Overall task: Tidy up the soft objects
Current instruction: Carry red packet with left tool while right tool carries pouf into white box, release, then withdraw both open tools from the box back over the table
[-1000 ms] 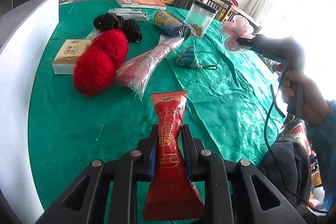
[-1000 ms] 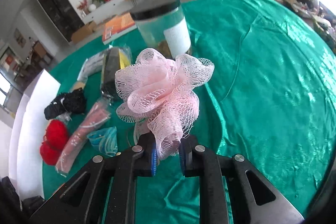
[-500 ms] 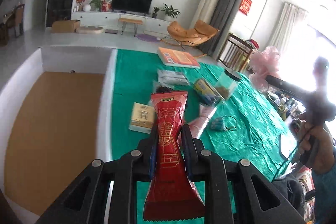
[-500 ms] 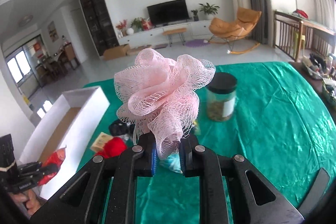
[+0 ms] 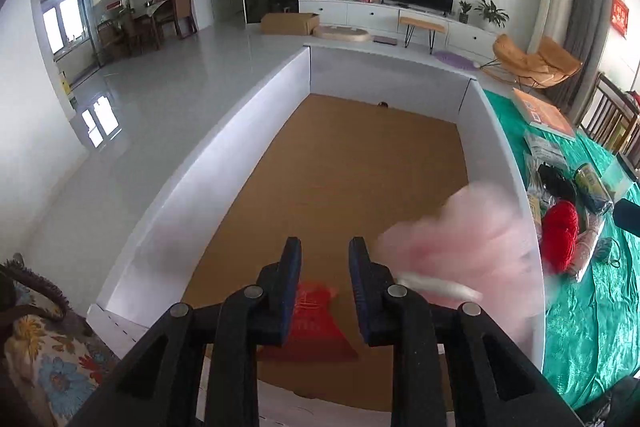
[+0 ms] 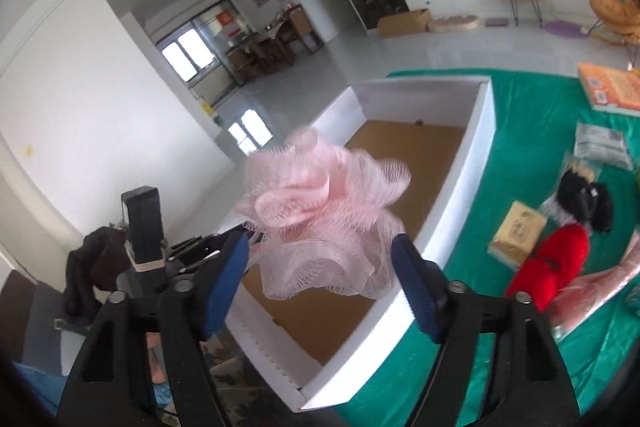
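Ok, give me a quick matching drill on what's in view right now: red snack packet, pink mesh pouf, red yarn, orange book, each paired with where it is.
Things:
1. red snack packet
2. pink mesh pouf
3. red yarn
4. orange book

Places:
A. on the green tablecloth, beside a small tan carton
B. on the brown floor of the white box
C. at the far end of the table
D. between the opening jaws of the right gripper, over the box

Pairs: 1-B, 2-D, 3-A, 4-C
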### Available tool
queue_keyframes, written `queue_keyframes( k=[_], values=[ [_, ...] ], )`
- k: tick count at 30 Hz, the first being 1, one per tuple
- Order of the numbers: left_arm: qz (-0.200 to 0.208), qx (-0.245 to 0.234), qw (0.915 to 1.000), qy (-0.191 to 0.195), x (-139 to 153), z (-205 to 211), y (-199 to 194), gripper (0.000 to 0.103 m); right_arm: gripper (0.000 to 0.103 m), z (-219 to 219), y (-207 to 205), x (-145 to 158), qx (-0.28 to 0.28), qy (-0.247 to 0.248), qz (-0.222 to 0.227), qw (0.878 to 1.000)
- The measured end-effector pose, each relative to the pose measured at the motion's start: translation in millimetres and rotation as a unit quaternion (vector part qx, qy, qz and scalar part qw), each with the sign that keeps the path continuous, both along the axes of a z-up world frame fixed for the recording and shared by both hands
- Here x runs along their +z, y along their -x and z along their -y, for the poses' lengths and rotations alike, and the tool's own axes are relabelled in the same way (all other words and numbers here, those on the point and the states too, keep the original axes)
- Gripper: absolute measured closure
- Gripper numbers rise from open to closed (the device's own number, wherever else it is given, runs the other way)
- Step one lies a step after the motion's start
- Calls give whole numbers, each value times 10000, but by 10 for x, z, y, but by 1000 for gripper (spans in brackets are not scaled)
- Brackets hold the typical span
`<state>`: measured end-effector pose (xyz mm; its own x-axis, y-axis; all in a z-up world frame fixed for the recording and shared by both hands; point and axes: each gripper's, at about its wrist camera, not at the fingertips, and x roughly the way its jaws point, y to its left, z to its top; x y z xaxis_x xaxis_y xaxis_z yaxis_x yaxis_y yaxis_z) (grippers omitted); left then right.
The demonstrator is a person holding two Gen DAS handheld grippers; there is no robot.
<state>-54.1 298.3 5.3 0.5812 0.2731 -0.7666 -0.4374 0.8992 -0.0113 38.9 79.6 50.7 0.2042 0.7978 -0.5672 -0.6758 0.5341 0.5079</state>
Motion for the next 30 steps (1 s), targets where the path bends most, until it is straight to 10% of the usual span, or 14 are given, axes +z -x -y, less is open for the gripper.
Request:
queue_keyframes(
  k=[6, 13, 15, 17, 18, 30],
  values=[
    [108, -517, 9981, 324, -117, 394, -212, 78, 25, 715, -114, -323, -1144, 639, 460, 9903],
    [506, -903, 9914, 801, 55, 725, -308, 78, 25, 2001, -204, -923, -2829, 1281, 149, 9504],
    [498, -858, 9930, 641, 101, 750, -319, 66, 25, 2286, -146, -1022, -3141, 1240, -11, 9413],
    [593, -777, 9938, 532, 143, 756, -303, 18, 25, 2479, -63, -1101, -3382, 1149, -163, 9339],
    [680, -738, 9939, 464, 170, 769, -285, 13, 25, 2545, -50, -1151, -3469, 1109, -225, 9311],
    [580, -654, 9951, -471, 365, 1053, -350, 8, 25, 2581, 55, -1183, -3507, 1033, -77, 9308]
  ],
)
